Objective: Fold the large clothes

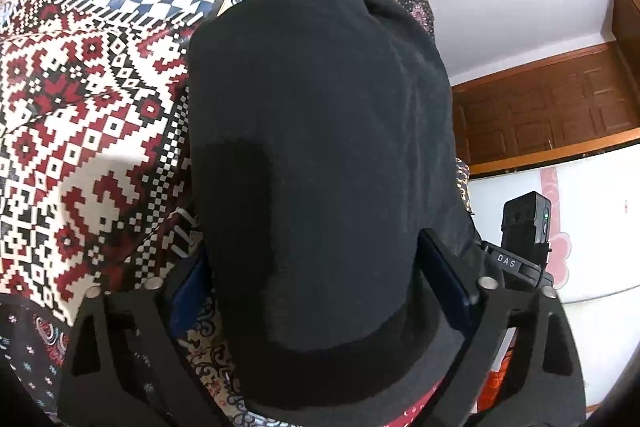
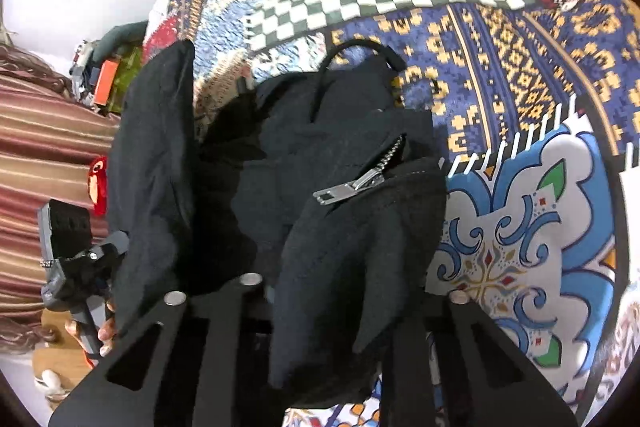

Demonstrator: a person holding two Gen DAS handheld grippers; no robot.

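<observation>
A black zip-up hoodie (image 2: 304, 195) is hanging bunched between both tools above a patchwork-patterned bedspread (image 2: 500, 67). In the right wrist view, the right tool (image 2: 352, 291) is gripping a thick fold of the dark fabric, which is spilling down over and between its black fingers, so the pads themselves are hidden. A silver zipper pull (image 2: 348, 187) is lying across the near fold, with the metal teeth running up to the far right of it, and a black drawstring (image 2: 352, 59) is looping above the far edge of the garment. To the left in that view, the left tool (image 2: 80, 267) is showing in part, with a hand around its handle. In the left wrist view, the left tool (image 1: 320, 291) is clamping a broad sweep of the same black cloth between its blue pads (image 1: 444, 267), and the cloth is filling the middle of the view. The red, white and black checked section of the bedspread is spreading to the left, and a brown wooden cabinet (image 1: 552, 107) is standing against the white wall at the right.
</observation>
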